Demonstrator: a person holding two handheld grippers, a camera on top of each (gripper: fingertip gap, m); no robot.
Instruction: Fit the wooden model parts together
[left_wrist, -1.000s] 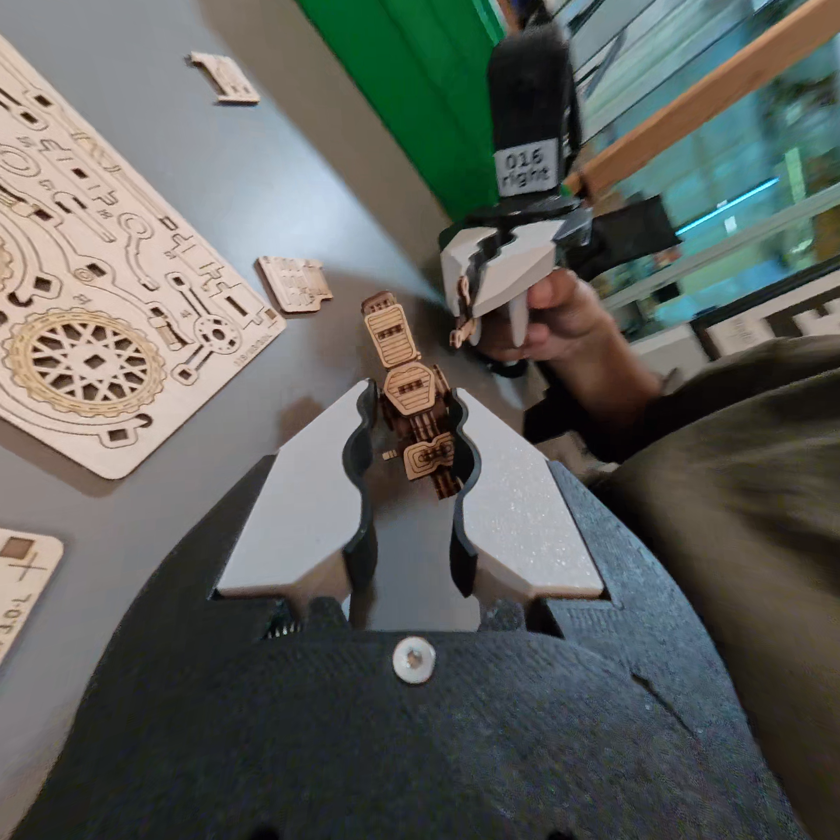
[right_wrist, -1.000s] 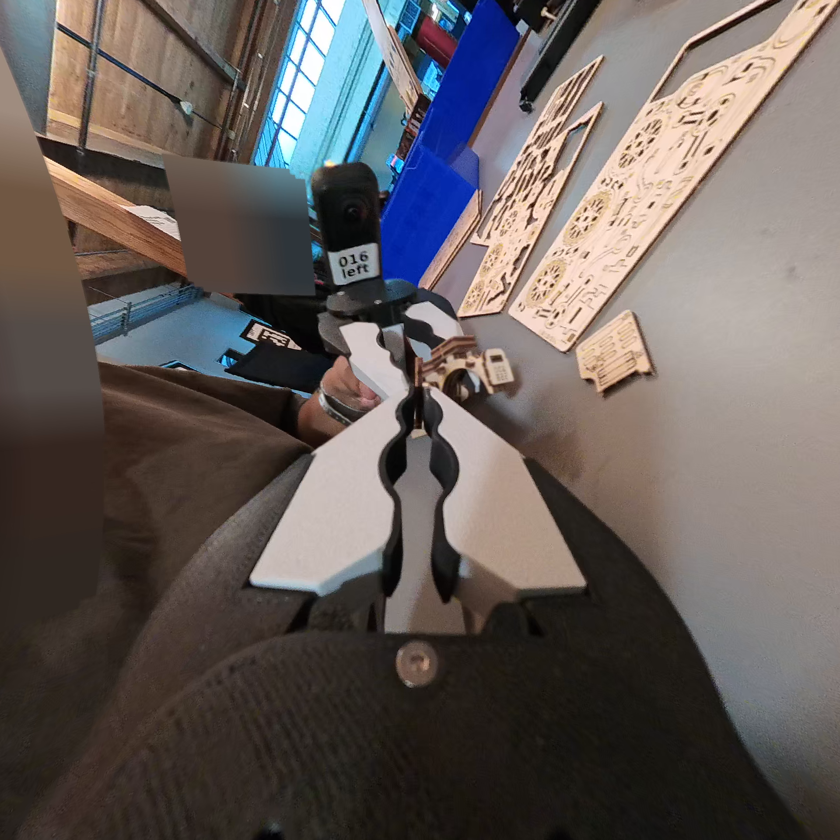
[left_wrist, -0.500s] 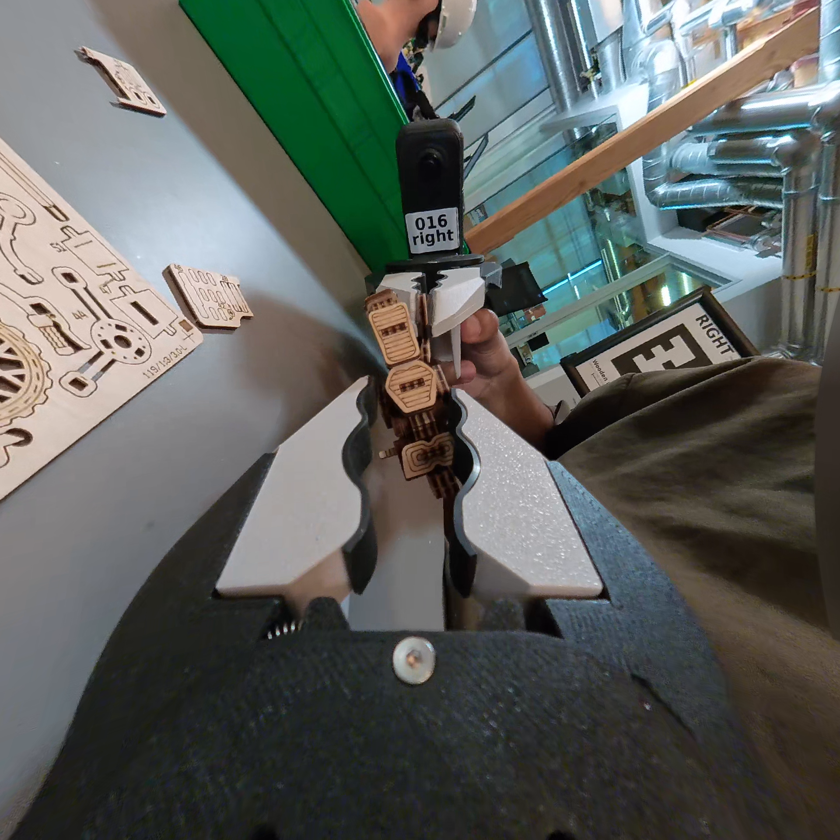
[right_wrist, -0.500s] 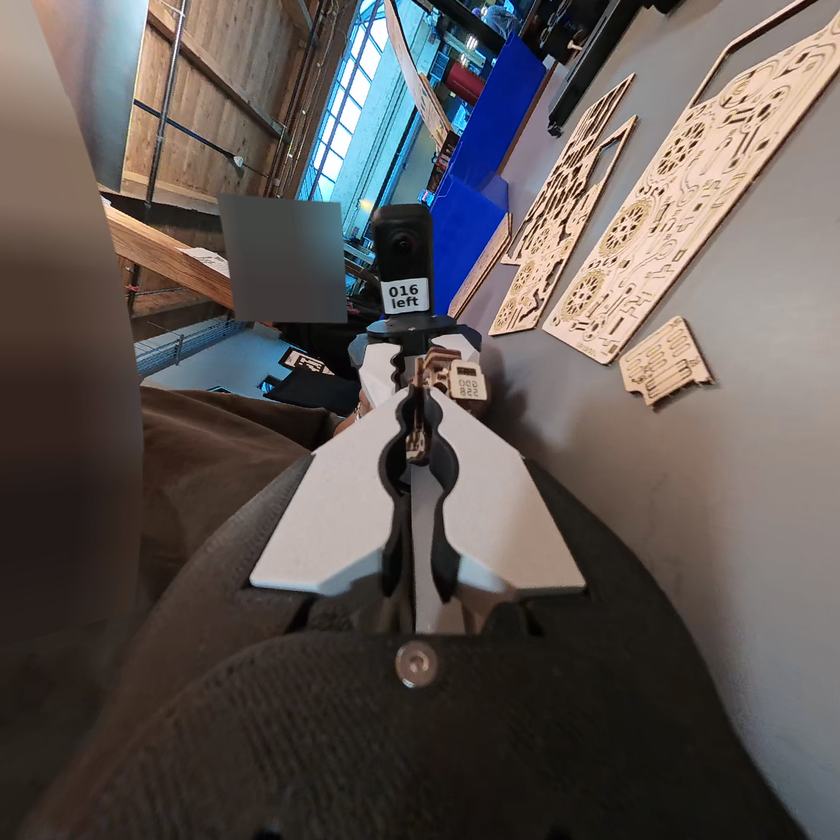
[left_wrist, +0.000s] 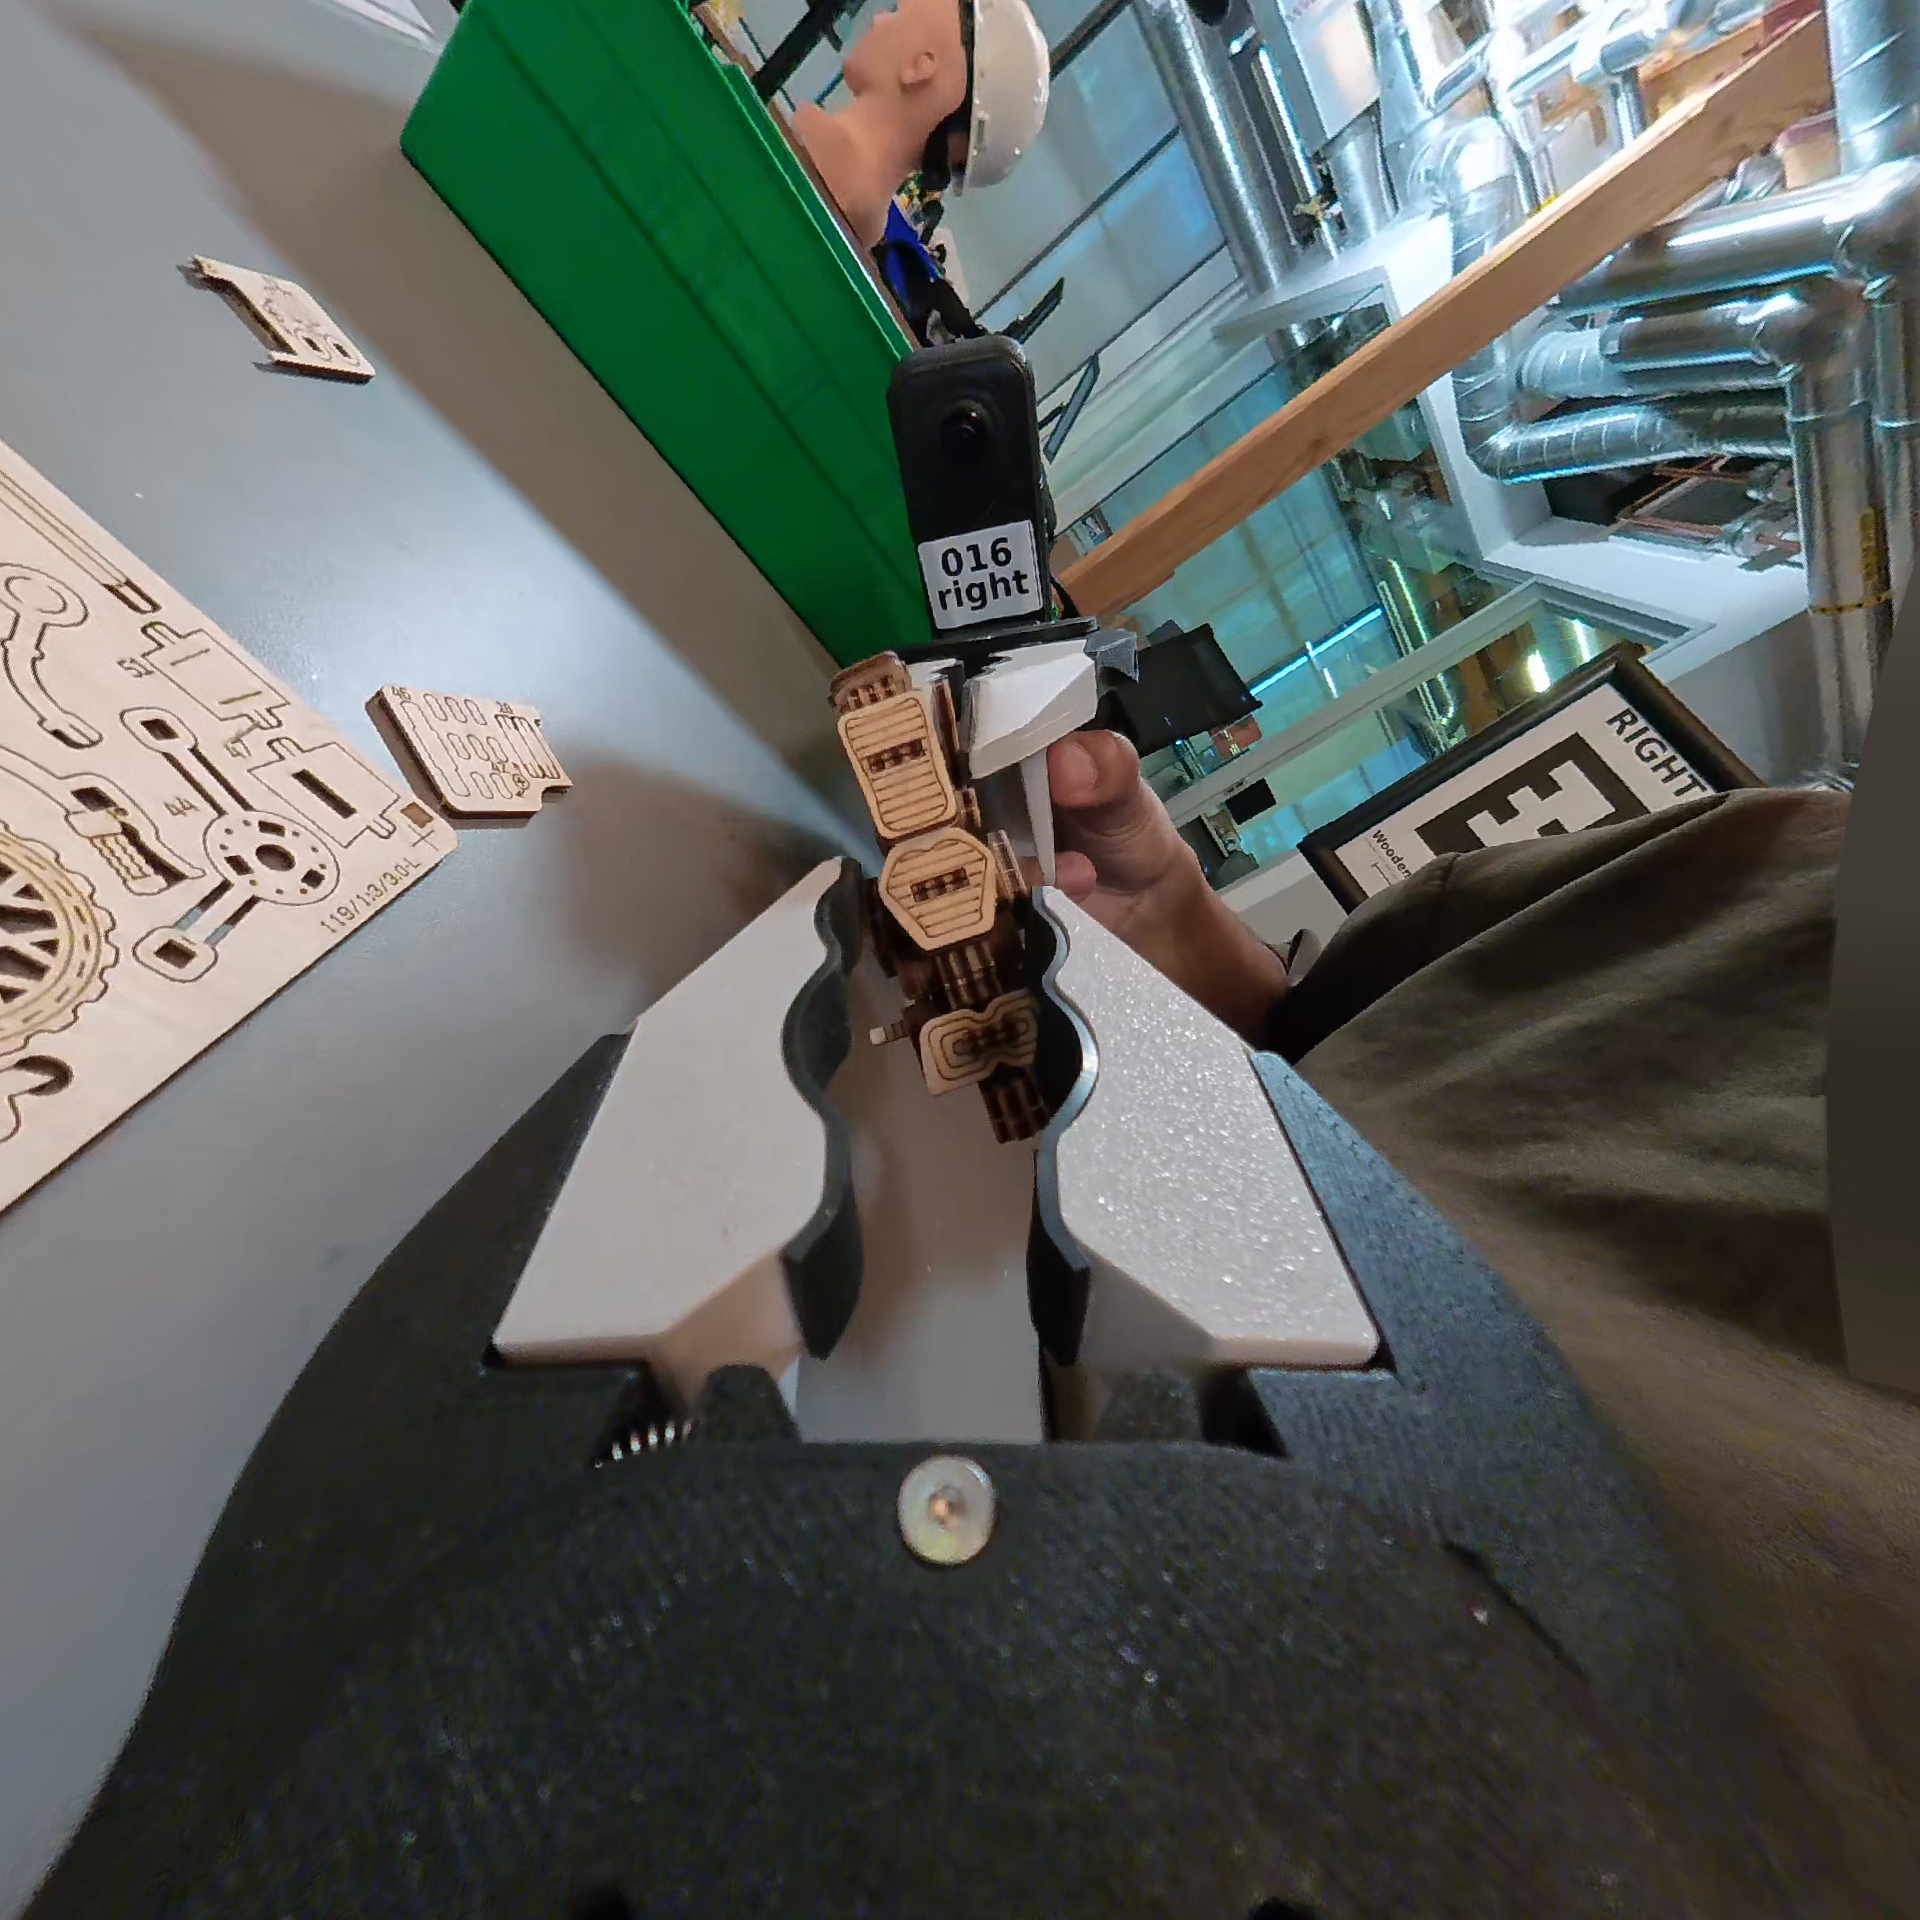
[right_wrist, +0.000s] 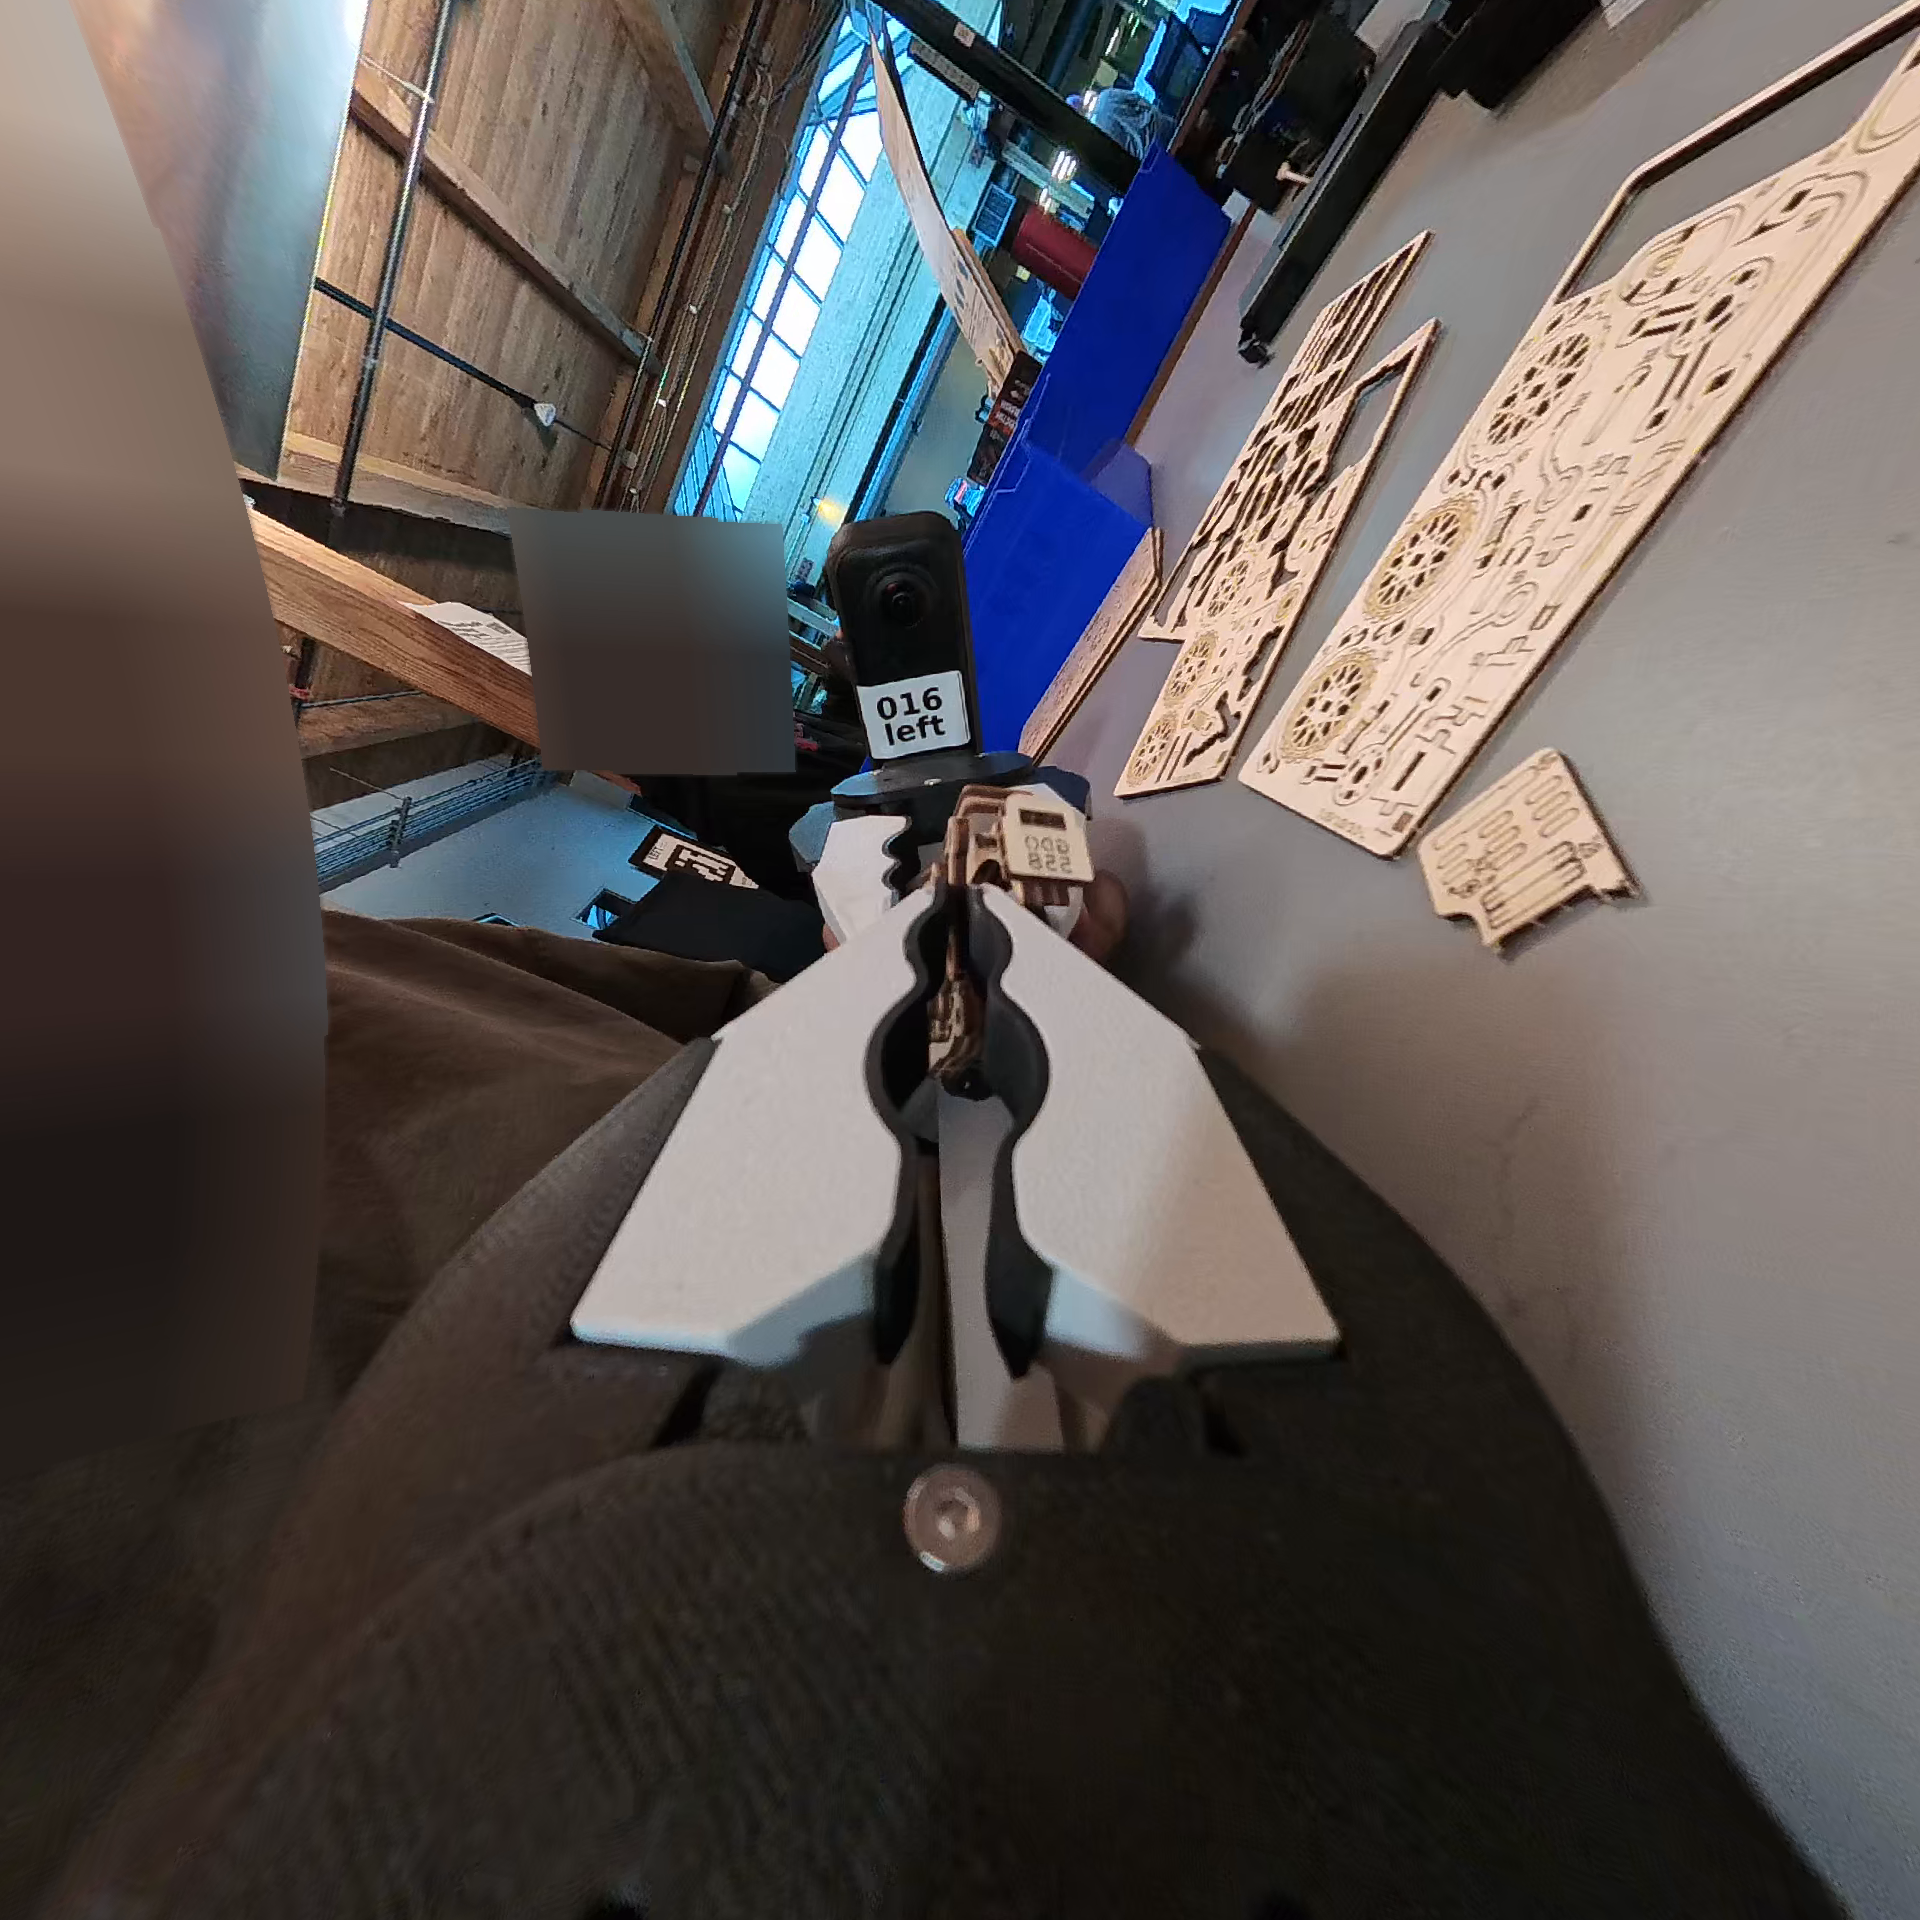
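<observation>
My left gripper (left_wrist: 940, 920) is shut on a small wooden model assembly (left_wrist: 930, 894), a stack of engraved tan plates held upright above the grey table (left_wrist: 436, 499). My right gripper (right_wrist: 961, 904) is shut on a thin wooden part (right_wrist: 951, 1023) and holds it edge-on, pressed against the top of the assembly (right_wrist: 1023, 842). In the left wrist view the right gripper (left_wrist: 982, 722) sits right behind the assembly's top plate. The joint itself is hidden. The left gripper's finger (right_wrist: 847, 868) shows beyond my right fingertips.
Laser-cut wooden sheets (left_wrist: 156, 831) (right_wrist: 1558, 499) (right_wrist: 1278, 499) lie flat on the table. Small loose pieces lie near them (left_wrist: 468, 764) (left_wrist: 281, 317) (right_wrist: 1517, 847). A green box (left_wrist: 675, 260) and a blue box (right_wrist: 1081, 436) stand at the table's far edges. A person's brown sleeve (left_wrist: 1558, 1143) is close by. My two grippers' fingertips are within a few centimetres of each other.
The two grippers have closed in on each other. The right gripper's thin part, apart from the assembly before, now sits against its top. Both stay shut.
</observation>
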